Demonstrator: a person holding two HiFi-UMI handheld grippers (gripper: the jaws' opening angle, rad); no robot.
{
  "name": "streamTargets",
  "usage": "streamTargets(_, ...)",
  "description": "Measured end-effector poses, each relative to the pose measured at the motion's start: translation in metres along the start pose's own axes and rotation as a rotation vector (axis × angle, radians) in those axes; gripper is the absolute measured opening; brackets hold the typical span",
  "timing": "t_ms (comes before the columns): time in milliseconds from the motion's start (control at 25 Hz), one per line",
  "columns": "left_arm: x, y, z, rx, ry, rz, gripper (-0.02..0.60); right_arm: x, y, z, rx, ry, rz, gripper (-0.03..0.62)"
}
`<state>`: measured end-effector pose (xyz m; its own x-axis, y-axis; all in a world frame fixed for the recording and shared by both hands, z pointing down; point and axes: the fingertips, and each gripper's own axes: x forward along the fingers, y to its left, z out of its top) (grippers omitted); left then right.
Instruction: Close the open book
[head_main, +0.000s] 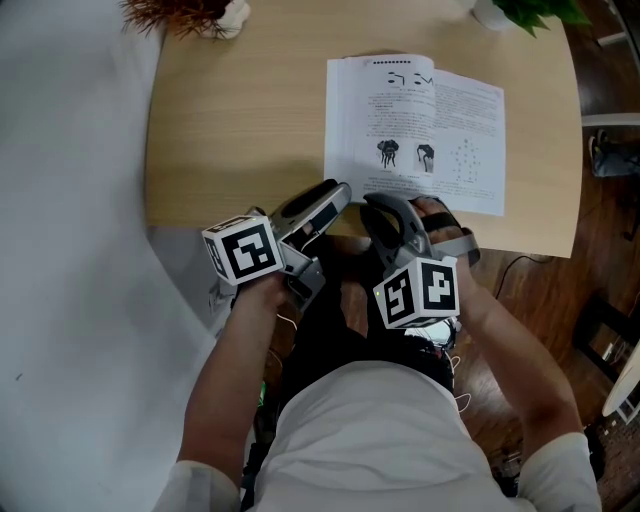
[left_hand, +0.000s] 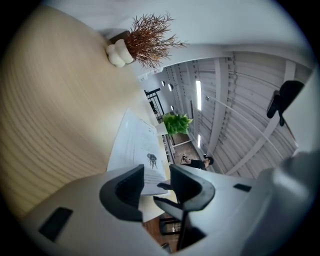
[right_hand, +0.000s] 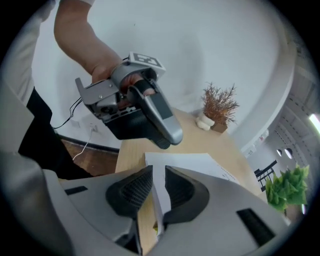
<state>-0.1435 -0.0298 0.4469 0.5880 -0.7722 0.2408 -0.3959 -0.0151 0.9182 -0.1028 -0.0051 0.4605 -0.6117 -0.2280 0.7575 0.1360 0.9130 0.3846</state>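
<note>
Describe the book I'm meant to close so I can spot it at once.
On the wooden table, look right of centre, near the front edge. The book lies open and flat, white pages with print and small dark figures; the only paper there, unlike the dried twigs and green plant at the far edge.

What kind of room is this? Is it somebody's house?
Probably an office or workshop hall rather than a home, though I can't be sure. A high ribbed ceiling with strip lights rises beyond a wooden table with an open book, a green plant and dried twigs.
</note>
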Motion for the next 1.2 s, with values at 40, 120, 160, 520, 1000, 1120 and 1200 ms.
streamTargets(40,-0.001,0.0,-0.001,0.005,0.001,0.006,0.137,0.003,0.005,-0.004,-0.017,0.018,0.018,0.063)
streamTargets(120,-0.002,0.002,-0.003,0.016,0.006,0.01,0.137,0.01,0.01,-0.008,-0.042,0.044,0.029,0.067)
streamTargets(160,-0.002,0.002,-0.004,0.026,0.01,0.012,0.137,0.013,0.01,-0.009,-0.053,0.055,0.026,0.067)
streamTargets(520,-0.008,0.003,-0.009,0.051,0.021,0.015,0.137,0.021,0.007,-0.006,-0.049,0.065,0.001,0.017)
streamTargets(1000,-0.006,0.011,-0.01,-0.019,0.026,0.004,0.137,0.003,-0.007,0.013,-0.008,-0.01,-0.076,0.003)
streamTargets(1120,0.001,0.011,-0.011,-0.05,0.039,-0.005,0.137,-0.002,-0.009,0.015,-0.008,-0.026,-0.091,0.003)
streamTargets(1200,0.004,0.008,-0.009,-0.066,0.042,-0.016,0.137,-0.003,-0.009,0.016,-0.009,-0.032,-0.097,0.003)
